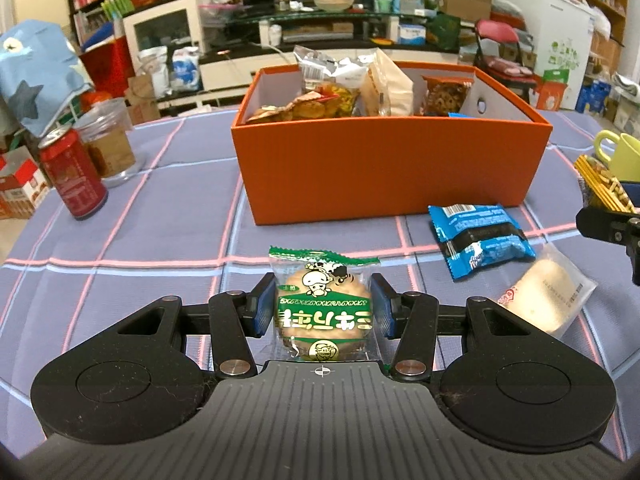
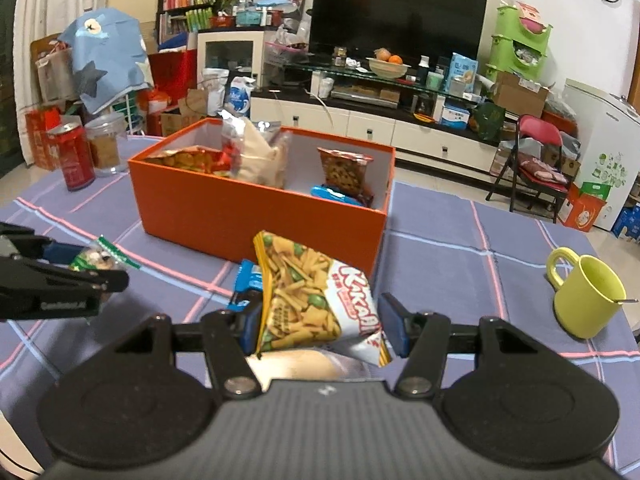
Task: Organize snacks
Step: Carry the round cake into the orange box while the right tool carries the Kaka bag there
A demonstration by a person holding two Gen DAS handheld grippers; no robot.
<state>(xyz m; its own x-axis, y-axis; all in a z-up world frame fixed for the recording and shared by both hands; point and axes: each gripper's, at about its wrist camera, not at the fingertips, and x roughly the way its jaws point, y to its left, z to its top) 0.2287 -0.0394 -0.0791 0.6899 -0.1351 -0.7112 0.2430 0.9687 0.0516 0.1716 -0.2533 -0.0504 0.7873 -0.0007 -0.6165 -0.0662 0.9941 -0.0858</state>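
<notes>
The green-wrapped biscuit sits clamped between the left gripper's blue pads, level above the checked tablecloth. The right gripper pinches a tilted yellow chip bag, apparently lifted. The orange box, already holding snacks, stands just beyond. A cluttered living room lies behind.

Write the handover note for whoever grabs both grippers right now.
Left hand-held gripper: shut on the green-labelled clear-wrapped round biscuit, in front of the orange cardboard box.
Right hand-held gripper: the yellow crispy snack bag sits between its fingers; grip unclear.
Done: several packets already stand inside the box.
Left: box both held snacks, then the blue foil packet and the clear-wrapped pale round cake lying on the checked purple tablecloth.
</notes>
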